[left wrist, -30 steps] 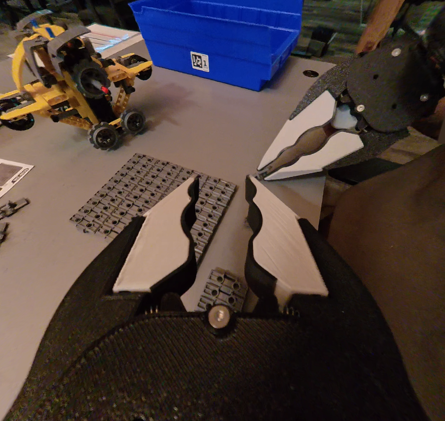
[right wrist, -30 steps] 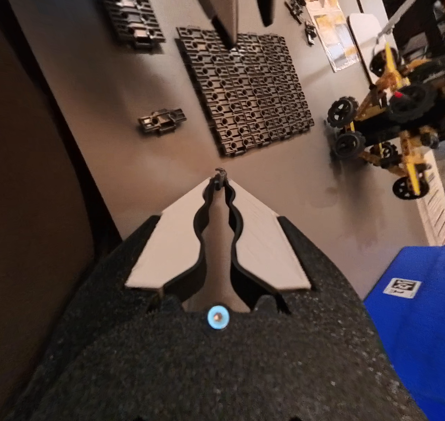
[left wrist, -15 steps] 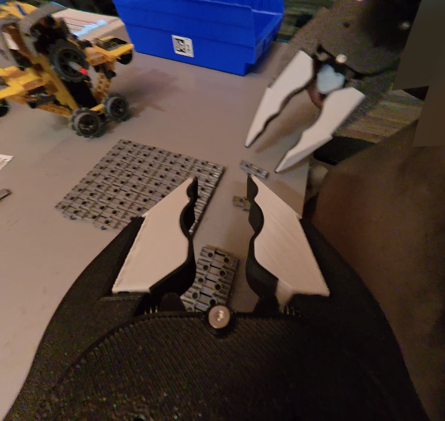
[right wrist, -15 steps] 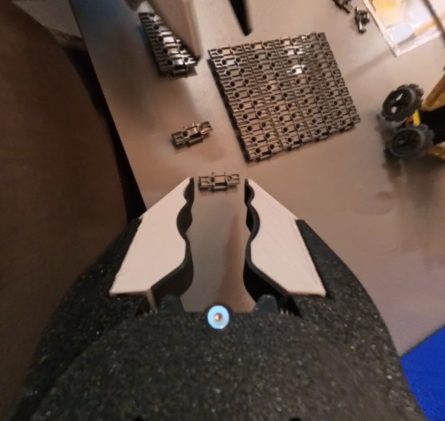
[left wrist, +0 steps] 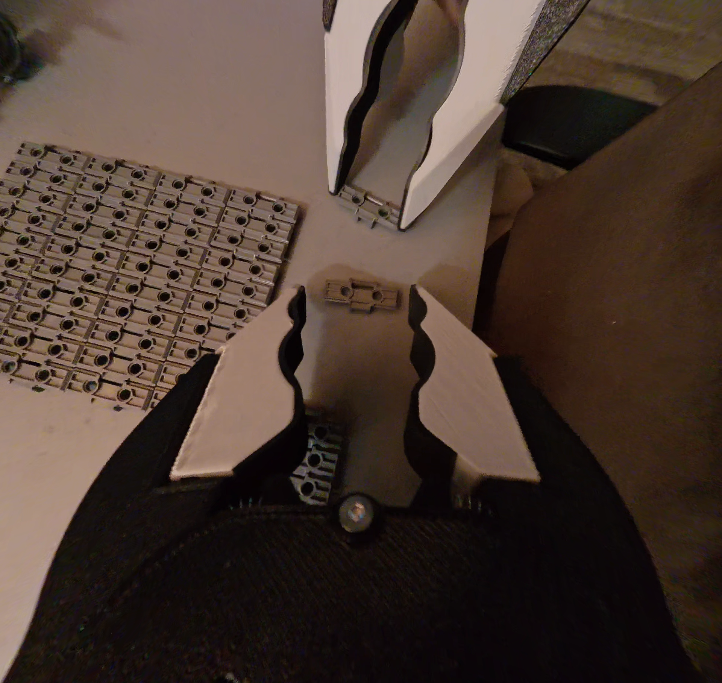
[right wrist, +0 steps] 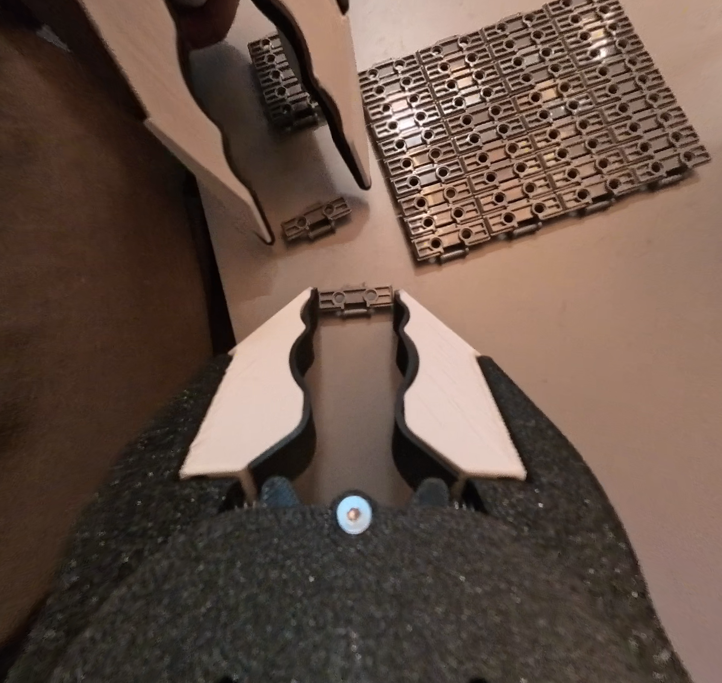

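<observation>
**A:** so the right hand-held gripper (right wrist: pixel 354 300) has its fingertips (right wrist: pixel 406 304) on either end of a single grey track link (right wrist: pixel 354 300), which lies flat on the grey surface (right wrist: pixel 547 351). Pinching it or just bracketing it, can't really tell, but the jaws are only as far apart as the link is long

**B:** and the left one?

**A:** the left hand-held gripper (left wrist: pixel 355 297) is spread wide, tips low over the surface, with a second loose link (left wrist: pixel 362 295) lying between them. There's a gap on each side, so it isn't touching either finger

**B:** where's the rest of the track stuff?

**A:** the big mat of joined links (left wrist: pixel 136 273) lies flat just to the left of both grippers, near the two loose links but apart from them. A short strip of joined links (right wrist: pixel 283 82) sits under the left gripper, partly hidden by its finger. The two grippers point at each other, tips near but not touching
</observation>
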The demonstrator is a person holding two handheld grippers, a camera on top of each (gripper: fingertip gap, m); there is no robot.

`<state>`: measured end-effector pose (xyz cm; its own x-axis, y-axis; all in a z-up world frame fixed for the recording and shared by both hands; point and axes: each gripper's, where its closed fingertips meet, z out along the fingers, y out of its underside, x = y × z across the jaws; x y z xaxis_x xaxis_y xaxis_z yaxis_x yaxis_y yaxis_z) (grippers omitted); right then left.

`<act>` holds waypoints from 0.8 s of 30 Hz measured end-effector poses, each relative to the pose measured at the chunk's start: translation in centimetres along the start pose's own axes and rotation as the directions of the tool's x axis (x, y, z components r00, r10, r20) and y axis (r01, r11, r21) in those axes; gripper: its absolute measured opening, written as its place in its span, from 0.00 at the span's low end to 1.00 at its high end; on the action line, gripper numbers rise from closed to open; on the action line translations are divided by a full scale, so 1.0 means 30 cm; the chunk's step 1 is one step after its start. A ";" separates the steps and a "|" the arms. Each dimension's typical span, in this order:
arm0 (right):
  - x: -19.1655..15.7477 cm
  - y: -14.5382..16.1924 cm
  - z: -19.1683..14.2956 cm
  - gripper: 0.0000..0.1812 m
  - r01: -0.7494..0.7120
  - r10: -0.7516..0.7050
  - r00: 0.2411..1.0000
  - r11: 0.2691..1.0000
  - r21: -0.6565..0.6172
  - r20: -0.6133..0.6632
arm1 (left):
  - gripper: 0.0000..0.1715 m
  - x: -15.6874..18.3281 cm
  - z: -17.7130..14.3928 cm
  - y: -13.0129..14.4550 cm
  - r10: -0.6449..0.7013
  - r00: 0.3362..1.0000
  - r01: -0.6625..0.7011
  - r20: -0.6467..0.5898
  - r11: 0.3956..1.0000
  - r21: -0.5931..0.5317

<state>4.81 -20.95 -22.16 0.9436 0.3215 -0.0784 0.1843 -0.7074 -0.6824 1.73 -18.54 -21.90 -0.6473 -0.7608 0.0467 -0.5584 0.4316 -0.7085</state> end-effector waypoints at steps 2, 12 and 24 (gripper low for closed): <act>-0.011 -0.016 0.001 0.21 0.010 -0.011 1.000 1.000 0.022 0.018 | 0.27 0.003 0.004 0.006 0.015 1.000 -0.015 -0.001 1.000 -0.007; -0.070 -0.080 0.063 0.20 0.148 -0.155 0.981 0.986 0.070 0.113 | 0.21 0.013 0.000 0.023 0.064 0.998 -0.064 -0.012 0.998 -0.026; -0.065 -0.091 0.054 0.08 0.150 -0.163 0.973 0.985 0.088 0.163 | 0.22 0.017 0.003 0.022 0.094 0.995 -0.094 -0.029 0.995 -0.023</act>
<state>2.03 -18.62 -21.33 0.8434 0.5308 -0.0835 0.2993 -0.5931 -0.7474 1.07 -18.68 -22.41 -0.7118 -0.7024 0.0008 -0.5065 0.5124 -0.6935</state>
